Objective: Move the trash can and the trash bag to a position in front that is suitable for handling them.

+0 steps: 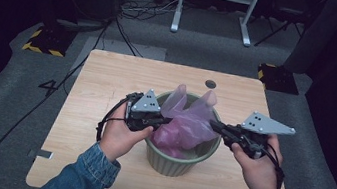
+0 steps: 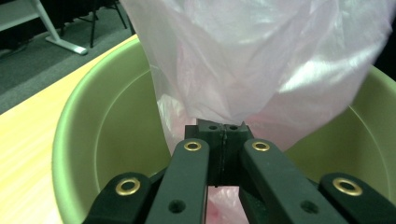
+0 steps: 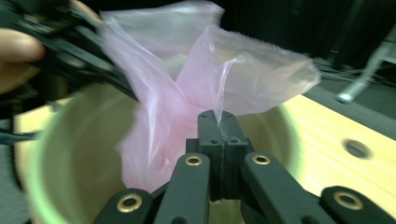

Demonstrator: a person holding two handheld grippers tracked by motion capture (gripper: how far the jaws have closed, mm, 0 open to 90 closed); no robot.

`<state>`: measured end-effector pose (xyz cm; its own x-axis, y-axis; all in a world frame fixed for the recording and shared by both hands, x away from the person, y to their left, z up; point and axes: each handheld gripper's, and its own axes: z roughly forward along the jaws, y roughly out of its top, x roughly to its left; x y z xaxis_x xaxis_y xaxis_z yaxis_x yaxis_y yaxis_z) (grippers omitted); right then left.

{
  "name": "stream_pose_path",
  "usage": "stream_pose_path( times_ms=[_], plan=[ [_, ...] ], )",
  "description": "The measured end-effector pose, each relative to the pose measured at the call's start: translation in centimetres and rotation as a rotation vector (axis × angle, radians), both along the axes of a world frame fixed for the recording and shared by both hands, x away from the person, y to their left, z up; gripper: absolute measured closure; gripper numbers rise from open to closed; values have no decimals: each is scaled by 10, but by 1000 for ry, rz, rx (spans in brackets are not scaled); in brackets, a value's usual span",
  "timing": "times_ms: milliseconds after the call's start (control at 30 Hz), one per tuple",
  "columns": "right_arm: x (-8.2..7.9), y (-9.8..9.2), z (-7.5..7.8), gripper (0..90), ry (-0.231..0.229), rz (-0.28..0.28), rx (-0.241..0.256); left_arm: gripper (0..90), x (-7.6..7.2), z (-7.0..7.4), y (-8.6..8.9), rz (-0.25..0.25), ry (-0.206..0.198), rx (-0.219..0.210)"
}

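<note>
I am looking down at my own denim sleeves (image 1: 90, 164) coming in from the near edge of the tabletop (image 1: 103, 77), one hand wrapped around each tool. Just past them, a pale green bucket (image 1: 179, 164) is standing upright near the front middle of the tabletop, and a thin pink plastic bag (image 1: 187, 122) is sitting inside it, its upper part rising above the rim in two loose ears.

I am holding the left gripper (image 1: 165, 122) at the bucket's left rim. In the left gripper view its jaws are pressed together with a fold of the pink plastic bag (image 2: 261, 60) pinched between the tips, the film billowing up above them and the green bucket (image 2: 107, 126) wall curving around below.

I am holding the right gripper (image 1: 213, 125) at the bucket's right rim, pointing inward. In the right gripper view its jaws are likewise closed, gripping a thin edge of the pink plastic bag (image 3: 196, 79), which is stretching up and away toward the other tool; that picture is somewhat blurred. The green bucket (image 3: 74, 154) is opening beneath.

Farther off, a small dark round grommet (image 1: 210, 84) is sitting in the tabletop near its far edge. Beyond that, grey carpet (image 1: 204, 44), cables (image 1: 134, 8) and the white legs of a frame (image 1: 214, 10) are lying in the dim background.
</note>
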<state>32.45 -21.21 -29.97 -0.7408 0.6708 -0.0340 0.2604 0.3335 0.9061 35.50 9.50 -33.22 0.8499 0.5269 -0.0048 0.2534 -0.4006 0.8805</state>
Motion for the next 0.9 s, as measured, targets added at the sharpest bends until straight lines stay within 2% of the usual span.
stream_pose_path(
  times_ms=[67,100,133,200,233,333,367,433,500,533,600,700,767,833,900],
  plan=[
    [0,-9,-1,900,8,-34,-11,900,0,1,3,7,1,-12],
    [0,-13,-2,900,15,-36,-5,900,1,1,3,-5,8,-30],
    [-1,-17,-4,900,40,-29,9,900,1,1,2,-8,5,-30],
    [-4,-18,-7,893,50,-14,-8,900,-1,1,-1,6,-16,-7],
    [-6,-18,-7,849,41,-16,-25,900,-1,2,-2,10,-22,-4],
    [-10,-21,-3,590,-42,-36,-41,900,-1,2,-1,10,-25,-20],
    [-10,-21,-3,590,-42,-36,-41,900,-1,2,0,10,-27,-23],
    [-12,-22,2,514,-71,-39,-25,900,-1,3,2,18,-33,-25],
    [-16,-23,11,480,-119,-40,-15,897,-1,4,3,22,-35,-30],
    [-16,-23,11,480,-119,-40,-15,897,0,4,3,23,-35,-34],
    [-20,-23,19,475,-149,-36,-3,895,1,4,3,22,-32,-35],
    [-24,-18,29,464,-192,-3,-7,894,1,4,1,14,-34,-27],
    [-24,-11,33,458,-218,29,-28,894,1,4,0,7,-35,-30],
    [-22,-1,34,454,-220,77,-77,895,1,4,0,5,-35,-31],
    [-19,10,30,452,-196,126,-120,894,1,5,1,3,-31,-36]
  ],
)
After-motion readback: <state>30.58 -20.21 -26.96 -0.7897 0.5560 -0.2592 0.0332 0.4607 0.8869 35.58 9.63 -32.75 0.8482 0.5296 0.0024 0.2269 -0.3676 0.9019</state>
